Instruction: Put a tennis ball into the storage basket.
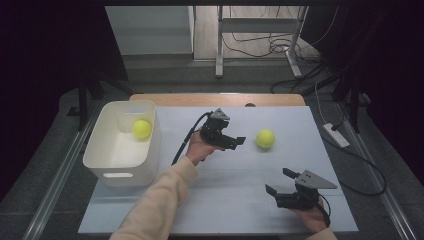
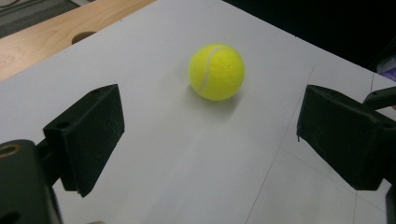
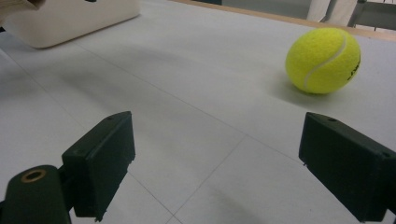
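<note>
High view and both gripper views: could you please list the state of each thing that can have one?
Left gripper: open, empty, pointed at the loose ball.
Right gripper: open, empty, low over the table's near right part.
Tennis ball on the table: lying free, untouched, ahead of the left gripper.
Tennis ball in the bin: resting inside, near the far wall.
White bin: upright, holds one ball.

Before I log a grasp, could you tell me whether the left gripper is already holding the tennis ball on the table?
No, the left gripper stands open, with the tennis ball lying ahead of it.

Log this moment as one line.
left gripper: open, facing tennis ball | right gripper: open, idle | second ball: in white bin
</note>
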